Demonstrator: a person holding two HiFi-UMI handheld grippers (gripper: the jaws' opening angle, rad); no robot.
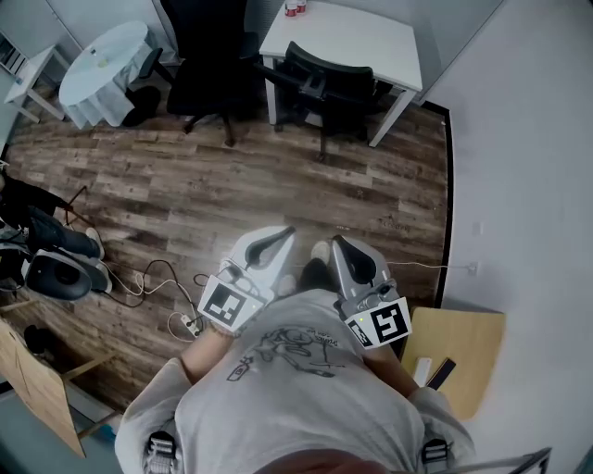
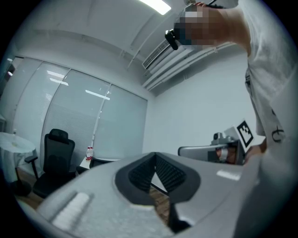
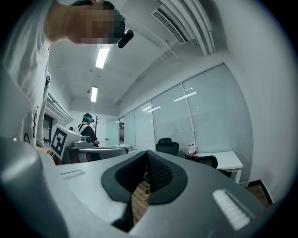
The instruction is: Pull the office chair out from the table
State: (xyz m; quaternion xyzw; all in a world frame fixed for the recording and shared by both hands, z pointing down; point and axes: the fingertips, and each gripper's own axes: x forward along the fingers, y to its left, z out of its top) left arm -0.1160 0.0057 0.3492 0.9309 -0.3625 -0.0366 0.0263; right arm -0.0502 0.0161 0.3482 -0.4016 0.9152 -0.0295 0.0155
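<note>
A black office chair [image 1: 324, 83] stands tucked against the near side of a white table [image 1: 347, 37] at the far end of the room. In the right gripper view this chair [image 3: 206, 161] shows beside the table [image 3: 228, 160]. Both grippers are held close to the person's body, well short of the chair. My left gripper [image 1: 280, 237] points level with its jaws shut and nothing between them. My right gripper [image 1: 337, 243] is beside it, also shut and empty. In their own views the ribbed pads [image 2: 139, 172] [image 3: 160, 171] meet at the tip.
A second, high-backed black chair [image 1: 208, 65] stands left of the table, with a round cloth-covered table [image 1: 107, 60] further left. Red-capped bottles [image 1: 295, 8] sit on the white table. Cables [image 1: 153, 282] and gear [image 1: 56, 268] lie on the wooden floor at left. A wooden board [image 1: 459, 356] lies at right. Another person [image 3: 87, 128] stands far off.
</note>
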